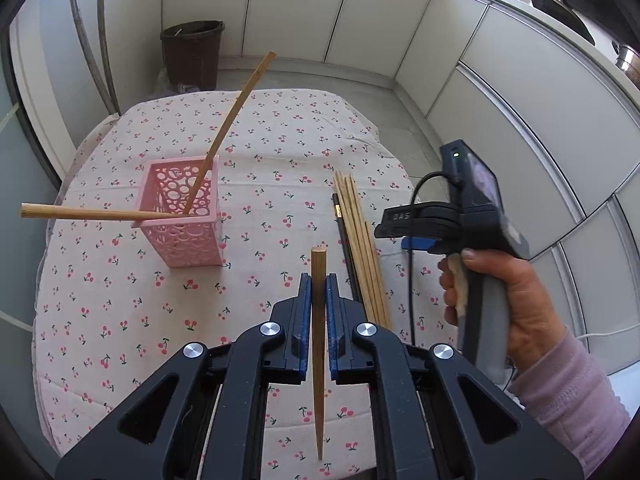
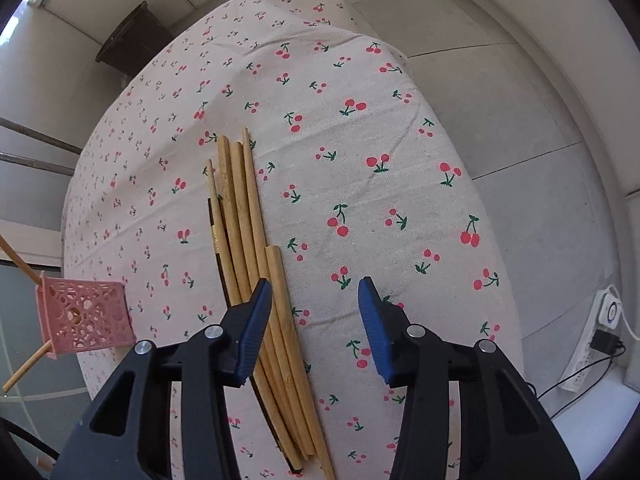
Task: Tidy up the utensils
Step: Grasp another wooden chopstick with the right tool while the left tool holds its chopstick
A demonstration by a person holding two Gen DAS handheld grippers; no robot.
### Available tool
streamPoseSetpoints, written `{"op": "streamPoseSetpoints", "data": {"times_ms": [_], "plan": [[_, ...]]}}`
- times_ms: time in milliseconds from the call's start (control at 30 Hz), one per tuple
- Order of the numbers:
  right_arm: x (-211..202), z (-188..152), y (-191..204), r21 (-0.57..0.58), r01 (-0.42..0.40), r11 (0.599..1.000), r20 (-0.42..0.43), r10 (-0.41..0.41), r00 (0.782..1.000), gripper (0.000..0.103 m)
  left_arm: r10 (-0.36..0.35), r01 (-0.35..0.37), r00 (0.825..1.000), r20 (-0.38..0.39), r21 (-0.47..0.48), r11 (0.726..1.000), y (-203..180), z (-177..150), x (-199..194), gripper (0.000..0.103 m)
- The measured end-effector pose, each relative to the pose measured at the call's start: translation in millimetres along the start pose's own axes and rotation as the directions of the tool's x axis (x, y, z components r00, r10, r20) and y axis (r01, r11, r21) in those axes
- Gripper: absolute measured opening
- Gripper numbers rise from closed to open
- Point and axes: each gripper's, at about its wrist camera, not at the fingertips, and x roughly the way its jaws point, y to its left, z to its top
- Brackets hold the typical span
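1. Table [image 1: 280, 152] under a cherry-print cloth carries everything.
2. Pink perforated holder [image 1: 182, 220] stands on its left part; we count two wooden chopsticks [image 1: 224, 128] leaning inside.
3. Loose pile of chopsticks [image 2: 256, 264] lies right of centre: about five wooden, one dark.
4. Left gripper [image 1: 319, 288]: we have it clenched on one wooden chopstick [image 1: 318, 344], lifted off the table.
5. Right gripper [image 2: 316, 300]: we see it released, jaws half-spread over the pile, nothing grasped.

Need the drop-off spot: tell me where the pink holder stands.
In the left wrist view the pink holder stands upright on the cherry-print cloth, left of the chopstick pile, two chopsticks leaning inside.
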Motion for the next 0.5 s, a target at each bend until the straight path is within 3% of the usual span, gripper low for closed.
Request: {"op": "streamPoseSetpoints", "data": {"times_ms": [300,367,500], "plan": [[5.7,-2.8,25.3,-0.097,0.116,0.988,0.052,-0.112,0.992,0.045,0.009,-0.008,1.0,0.005,-0.03,1.0,19.0,-8.0,-15.5,0.007],[5.9,-1.1,24.1,-0.089,0.099,0.991,0.046,-0.096,0.994,0.044,0.011,-0.011,1.0,0.007,-0.028,1.0,20.7,-9.0,-17.2,0.007],[5.0,5.2,8.9,-0.069,-0.009,0.998,0.007,0.01,1.0,0.044,0.009,-0.009,1.0,0.009,-0.029,1.0,22.4,-10.0,-20.2,0.007]]}}
